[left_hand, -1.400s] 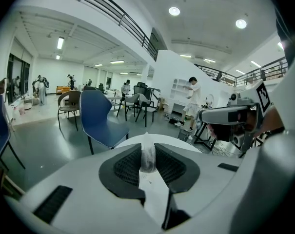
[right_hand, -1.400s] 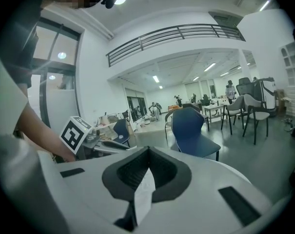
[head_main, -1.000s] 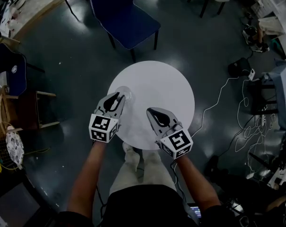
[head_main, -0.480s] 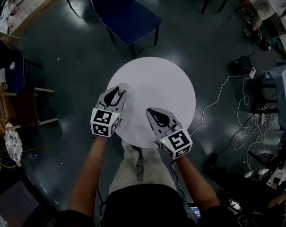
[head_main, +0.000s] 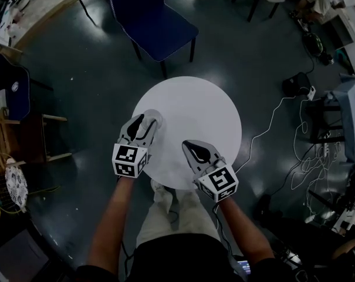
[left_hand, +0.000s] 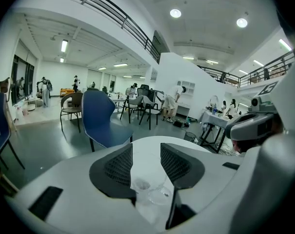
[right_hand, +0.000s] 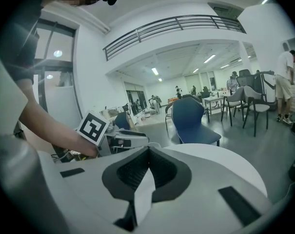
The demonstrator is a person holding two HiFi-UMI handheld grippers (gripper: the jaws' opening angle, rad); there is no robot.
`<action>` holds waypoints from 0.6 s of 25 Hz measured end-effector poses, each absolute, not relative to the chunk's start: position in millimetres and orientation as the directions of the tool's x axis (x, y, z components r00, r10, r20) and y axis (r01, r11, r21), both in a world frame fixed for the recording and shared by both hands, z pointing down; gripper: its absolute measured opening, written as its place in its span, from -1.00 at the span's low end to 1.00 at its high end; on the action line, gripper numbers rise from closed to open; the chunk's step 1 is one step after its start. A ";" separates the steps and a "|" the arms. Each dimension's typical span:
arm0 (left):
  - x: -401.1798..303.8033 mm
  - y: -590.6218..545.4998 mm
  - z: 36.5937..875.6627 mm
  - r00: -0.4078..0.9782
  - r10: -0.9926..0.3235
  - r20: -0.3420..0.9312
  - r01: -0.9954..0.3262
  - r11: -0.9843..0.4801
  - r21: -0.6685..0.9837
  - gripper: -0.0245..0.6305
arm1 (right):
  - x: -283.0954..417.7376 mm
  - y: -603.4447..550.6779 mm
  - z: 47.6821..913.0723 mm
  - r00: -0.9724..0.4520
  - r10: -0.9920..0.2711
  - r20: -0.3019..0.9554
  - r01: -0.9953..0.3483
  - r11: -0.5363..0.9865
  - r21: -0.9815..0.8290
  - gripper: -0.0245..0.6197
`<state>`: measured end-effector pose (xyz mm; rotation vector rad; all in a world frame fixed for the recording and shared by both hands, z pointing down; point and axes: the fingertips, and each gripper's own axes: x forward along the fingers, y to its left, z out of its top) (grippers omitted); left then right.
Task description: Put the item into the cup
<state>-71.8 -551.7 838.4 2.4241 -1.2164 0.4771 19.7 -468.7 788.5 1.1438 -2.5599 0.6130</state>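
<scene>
since the left gripper point(left_hand: 146, 155) has just been opening its jaws, they stand apart on either side of the clear cup point(left_hand: 151, 195), pads off its wall. judged: letting the cup go. the cup sits upright near the left edge of the white table point(head_main: 208, 107). right gripper point(right_hand: 147, 152) is pinched closed, nothing seen in it, idle over the table's near side. item: a faint pale shape inside the cup, not certain.
</scene>
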 end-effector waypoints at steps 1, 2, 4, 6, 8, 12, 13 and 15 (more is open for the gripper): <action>-73.9 -548.5 836.5 0.565 -0.686 0.459 -0.816 -0.547 0.187 -0.38 | 19.2 -468.2 786.3 -0.652 -0.640 0.405 -0.754 0.601 -0.264 -0.88; -75.1 -546.1 834.2 0.564 -0.689 0.455 -0.817 -0.545 0.189 -0.38 | 20.3 -468.3 783.8 -0.652 -0.643 0.403 -0.755 0.602 -0.260 -0.88; -75.2 -543.7 828.2 0.567 -0.695 0.441 -0.817 -0.543 0.195 -0.38 | 23.7 -469.4 777.5 -0.649 -0.652 0.393 -0.757 0.603 -0.250 -0.88; -74.9 -538.8 819.6 0.572 -0.699 0.430 -0.815 -0.545 0.199 -0.38 | 25.1 -467.8 768.4 -0.649 -0.656 0.384 -0.757 0.605 -0.246 -0.88; -75.2 -531.7 807.7 0.576 -0.700 0.423 -0.812 -0.548 0.199 -0.38 | 25.6 -464.1 758.2 -0.651 -0.658 0.379 -0.756 0.608 -0.242 -0.88; -75.9 -520.7 777.5 0.576 -0.715 0.396 -0.814 -0.544 0.204 -0.38 | 30.6 -460.3 734.2 -0.649 -0.670 0.361 -0.758 0.613 -0.225 -0.88; -76.3 -516.9 769.7 0.578 -0.717 0.389 -0.813 -0.545 0.204 -0.39 | 30.9 -459.2 727.3 -0.649 -0.673 0.354 -0.757 0.614 -0.221 -0.88; -77.4 -508.1 753.7 0.583 -0.720 0.376 -0.810 -0.550 0.204 -0.40 | 29.8 -457.0 712.3 -0.649 -0.679 0.342 -0.758 0.617 -0.213 -0.88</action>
